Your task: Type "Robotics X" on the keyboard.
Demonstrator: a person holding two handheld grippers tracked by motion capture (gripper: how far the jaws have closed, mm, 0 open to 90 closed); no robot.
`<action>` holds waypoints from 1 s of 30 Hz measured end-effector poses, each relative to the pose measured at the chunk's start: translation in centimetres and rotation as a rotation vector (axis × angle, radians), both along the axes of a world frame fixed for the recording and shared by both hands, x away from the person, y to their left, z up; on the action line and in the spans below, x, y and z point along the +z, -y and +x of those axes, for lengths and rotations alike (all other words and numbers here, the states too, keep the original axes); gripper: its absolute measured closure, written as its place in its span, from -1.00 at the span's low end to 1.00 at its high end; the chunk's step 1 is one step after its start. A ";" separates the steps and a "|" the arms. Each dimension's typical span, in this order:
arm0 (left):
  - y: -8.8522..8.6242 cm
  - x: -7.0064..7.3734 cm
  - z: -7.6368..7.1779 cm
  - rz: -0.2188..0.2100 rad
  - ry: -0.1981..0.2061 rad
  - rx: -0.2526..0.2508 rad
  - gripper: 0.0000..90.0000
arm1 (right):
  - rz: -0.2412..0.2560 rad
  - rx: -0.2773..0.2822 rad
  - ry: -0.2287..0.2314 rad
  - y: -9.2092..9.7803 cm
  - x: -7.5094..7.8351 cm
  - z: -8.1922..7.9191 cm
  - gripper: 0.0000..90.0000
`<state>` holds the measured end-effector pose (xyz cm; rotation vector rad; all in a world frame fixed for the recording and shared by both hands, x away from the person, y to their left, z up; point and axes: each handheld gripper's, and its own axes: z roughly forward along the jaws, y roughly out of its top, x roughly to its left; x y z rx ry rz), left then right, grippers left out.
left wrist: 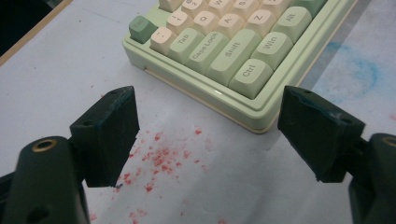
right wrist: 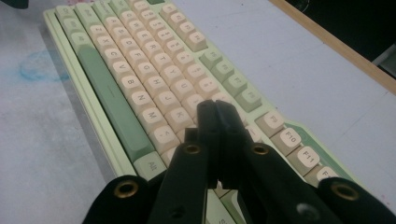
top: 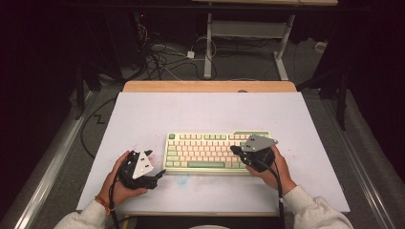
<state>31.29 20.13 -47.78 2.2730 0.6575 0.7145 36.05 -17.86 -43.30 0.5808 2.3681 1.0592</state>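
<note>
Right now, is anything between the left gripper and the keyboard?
Nothing visible. The left gripper stands open just off the keyboard corner near Ctrl, with bare, red-speckled table between them.

A white table (top: 143, 114) with red (left wrist: 159, 156) and blue stains (left wrist: 359, 70) carries a green keyboard (top: 210, 151).

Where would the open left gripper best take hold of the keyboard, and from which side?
Probably the keyboard's near-left corner by the Ctrl key, approached from its left end. The left gripper is open there, and the low case edge stands exposed above the table.
</note>
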 end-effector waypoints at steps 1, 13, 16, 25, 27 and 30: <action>0.0 0.0 0.0 0.002 0.000 0.000 -0.57 | -0.003 -0.002 -0.004 0.1 -0.1 0.0 1.00; 0.0 0.0 0.0 0.005 -0.005 0.005 -0.57 | -0.028 -0.028 -0.031 1.4 -0.9 0.1 1.00; 0.0 0.0 -0.1 0.002 -0.009 0.006 -0.53 | -0.035 -0.032 -0.036 1.7 -1.1 0.0 1.00; 0.0 0.0 0.0 -0.007 -0.016 0.006 -0.49 | -0.066 -0.034 -0.060 2.2 -1.8 -0.2 1.00; 0.0 0.1 -0.1 -0.008 -0.015 0.007 -0.48 | -0.072 -0.036 -0.062 2.3 -1.9 -0.2 1.00; -0.1 0.1 -0.1 -0.008 -0.014 0.008 -0.47 | -0.075 -0.040 -0.064 2.3 -2.0 -0.2 1.00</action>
